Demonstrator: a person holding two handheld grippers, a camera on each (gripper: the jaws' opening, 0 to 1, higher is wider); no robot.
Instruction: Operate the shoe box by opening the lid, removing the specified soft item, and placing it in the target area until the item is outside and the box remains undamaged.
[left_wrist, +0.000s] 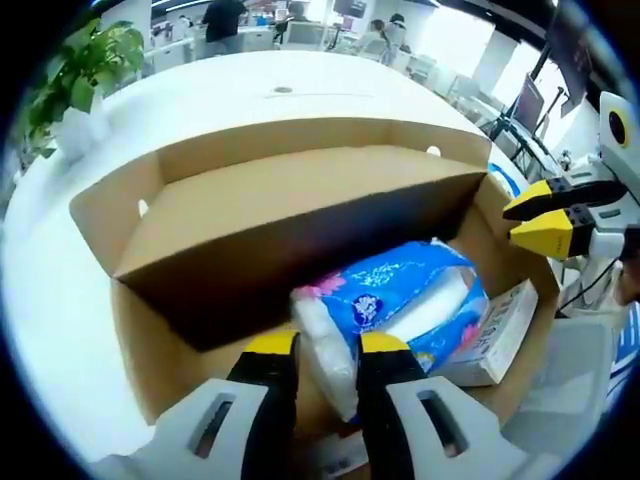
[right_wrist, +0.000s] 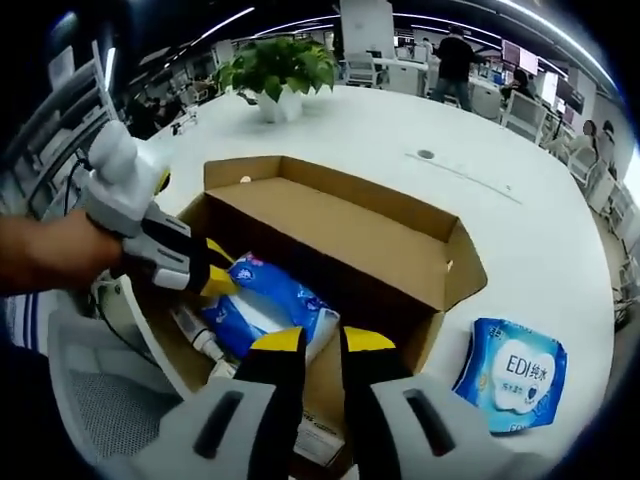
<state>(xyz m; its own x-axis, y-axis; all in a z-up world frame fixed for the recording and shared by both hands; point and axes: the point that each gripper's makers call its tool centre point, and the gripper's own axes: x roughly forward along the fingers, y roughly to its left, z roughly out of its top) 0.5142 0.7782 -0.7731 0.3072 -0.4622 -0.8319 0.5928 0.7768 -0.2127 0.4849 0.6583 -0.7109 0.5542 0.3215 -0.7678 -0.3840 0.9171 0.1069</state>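
Observation:
An open cardboard shoe box (left_wrist: 250, 215) (right_wrist: 330, 225) stands on a white table, its lid flap raised toward the far side. Inside lies a soft blue-and-white tissue pack (left_wrist: 410, 290) (right_wrist: 265, 295). My left gripper (left_wrist: 328, 345) is shut on the pack's near white end, low in the box; in the right gripper view the left gripper (right_wrist: 215, 275) reaches in from the left, held by a hand. My right gripper (right_wrist: 322, 342) hovers over the box's near wall, its jaws a narrow gap apart with nothing between. In the left gripper view the right gripper (left_wrist: 540, 218) hangs beyond the box's right end.
A white carton (left_wrist: 500, 335) lies in the box beside the pack. A blue wipes pack (right_wrist: 510, 375) rests on the table (right_wrist: 520, 200) right of the box. A potted plant (right_wrist: 275, 65) (left_wrist: 85, 60) stands at the far edge. A mesh chair (right_wrist: 110, 400) sits close by. People stand in the background.

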